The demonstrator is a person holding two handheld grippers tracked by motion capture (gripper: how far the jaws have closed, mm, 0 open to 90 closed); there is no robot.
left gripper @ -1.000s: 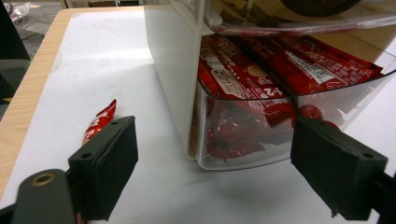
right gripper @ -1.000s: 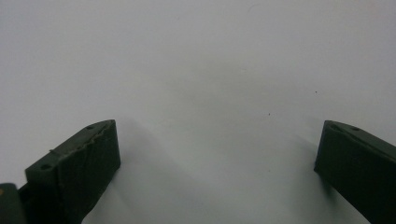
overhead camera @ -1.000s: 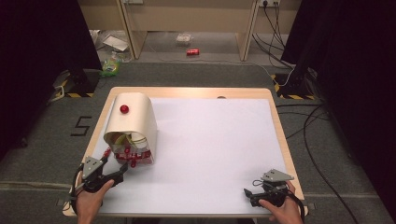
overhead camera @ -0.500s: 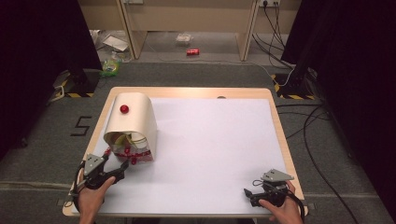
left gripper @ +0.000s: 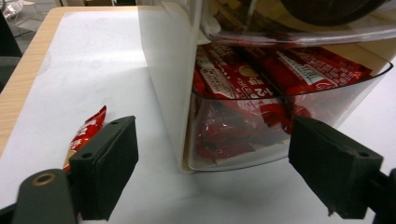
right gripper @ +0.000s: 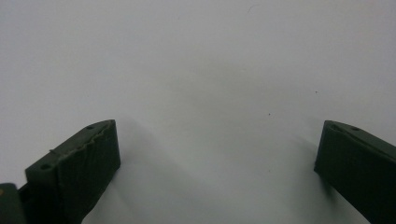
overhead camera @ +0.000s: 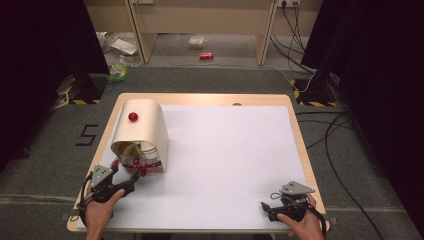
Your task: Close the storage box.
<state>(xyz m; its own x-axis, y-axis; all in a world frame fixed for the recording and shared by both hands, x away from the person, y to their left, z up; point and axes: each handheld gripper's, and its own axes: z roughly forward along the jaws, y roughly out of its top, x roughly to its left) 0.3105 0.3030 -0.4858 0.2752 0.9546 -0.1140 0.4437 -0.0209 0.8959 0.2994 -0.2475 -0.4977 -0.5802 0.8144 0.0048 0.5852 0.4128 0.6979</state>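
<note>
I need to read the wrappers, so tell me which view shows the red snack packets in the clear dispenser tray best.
The left gripper view: the red snack packets lie close behind the clear plastic tray wall, print visible. The high view shows them as small red patches at the dispenser mouth. The right gripper view faces the white table cover.

Both grippers are held low, with the jaws apart.
The left gripper (overhead camera: pixel 134 178) sits in the left hand (overhead camera: pixel 98 212), jaws spread wide; the right gripper (overhead camera: pixel 264 207) lies in the right hand (overhead camera: pixel 301 226), also wide open.
</note>
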